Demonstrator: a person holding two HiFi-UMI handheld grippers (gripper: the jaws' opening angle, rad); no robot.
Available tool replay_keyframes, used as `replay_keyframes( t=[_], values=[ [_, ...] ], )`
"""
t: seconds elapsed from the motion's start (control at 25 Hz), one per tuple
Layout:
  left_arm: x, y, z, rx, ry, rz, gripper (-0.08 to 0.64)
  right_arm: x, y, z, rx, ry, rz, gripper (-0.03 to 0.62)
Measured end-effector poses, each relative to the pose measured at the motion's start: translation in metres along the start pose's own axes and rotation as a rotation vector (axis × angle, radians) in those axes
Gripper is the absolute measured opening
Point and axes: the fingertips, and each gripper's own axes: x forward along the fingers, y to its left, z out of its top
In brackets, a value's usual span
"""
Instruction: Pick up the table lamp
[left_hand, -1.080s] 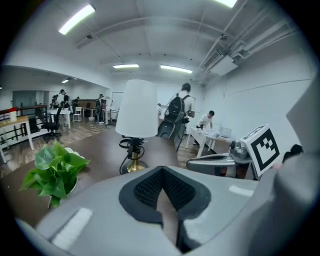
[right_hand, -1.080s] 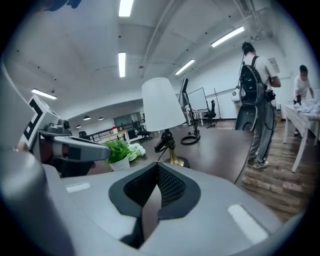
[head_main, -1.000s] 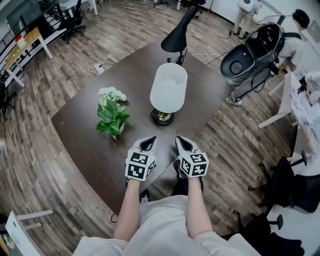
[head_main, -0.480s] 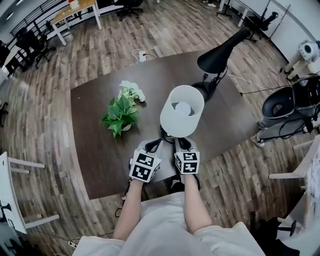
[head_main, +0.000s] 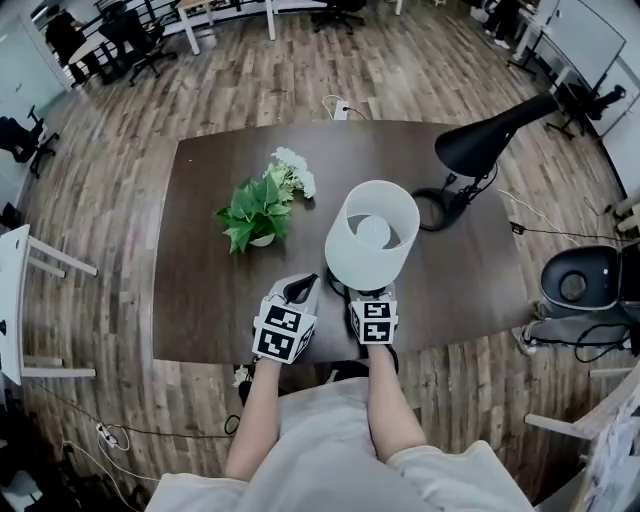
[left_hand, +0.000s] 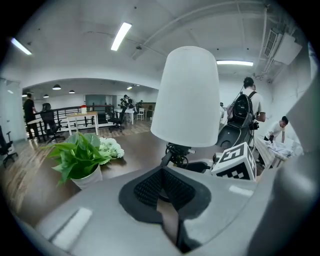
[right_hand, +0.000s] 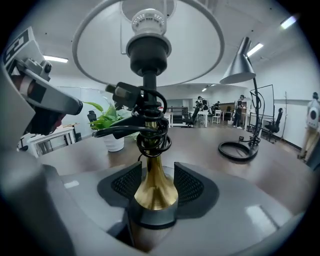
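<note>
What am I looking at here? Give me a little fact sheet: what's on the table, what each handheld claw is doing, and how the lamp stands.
Surface: dark wooden table
On it: table lamp with a white shade, potted plant, black desk lamp
Right gripper: jaws closed on the table lamp's brass stem, low down near its base
Left gripper: jaws together, holding nothing, just left of the table lamp
Lamp posture: upright; it is unclear whether it has left the table
</note>
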Motion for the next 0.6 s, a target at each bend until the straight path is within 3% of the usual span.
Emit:
replay_keyframes(
  t=[0.24,0.4,0.52,0.6],
  values=[
    [0.005,0.008,-0.007,-0.040,-0.030,0.085,0.000,0.016,0.001,-0.002,-0.049,-0.038,0.058,0.229],
    [0.009,0.010,-0.012,-0.022,-0.020,0.107,0.000,0.025,0.002,0.011,-0.077,-0.102,0.082,0.225],
    [0.008,0.013,-0.010,-0.019,-0.025,0.121,0.000,0.029,0.007,0.019,-0.088,-0.130,0.101,0.206],
    [0.007,0.015,-0.008,-0.016,-0.027,0.129,0.000,0.030,0.010,0.024,-0.092,-0.150,0.108,0.153]
  ],
)
